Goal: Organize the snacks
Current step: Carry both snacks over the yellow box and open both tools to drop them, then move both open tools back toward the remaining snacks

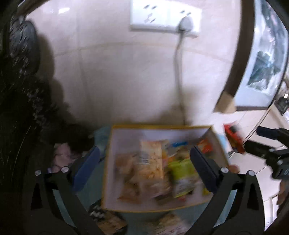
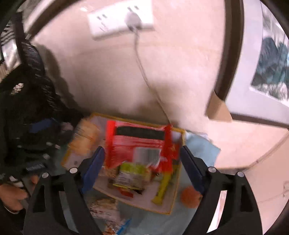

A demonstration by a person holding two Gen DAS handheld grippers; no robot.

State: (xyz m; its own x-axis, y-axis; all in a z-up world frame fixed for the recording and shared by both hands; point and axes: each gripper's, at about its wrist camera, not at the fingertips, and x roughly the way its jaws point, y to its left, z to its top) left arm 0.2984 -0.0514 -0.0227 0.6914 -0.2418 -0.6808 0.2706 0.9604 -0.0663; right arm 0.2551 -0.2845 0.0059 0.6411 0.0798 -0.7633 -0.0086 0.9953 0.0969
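The right claw grips a red snack packet above the yellow-rimmed box of snacks; the left claw hovers open. Next: lower and release it inside

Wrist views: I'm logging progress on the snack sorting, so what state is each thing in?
box: open, holding snack packets
left gripper: open, empty
right gripper: shut on red packet
red packet: held above box
wall socket: one plug in
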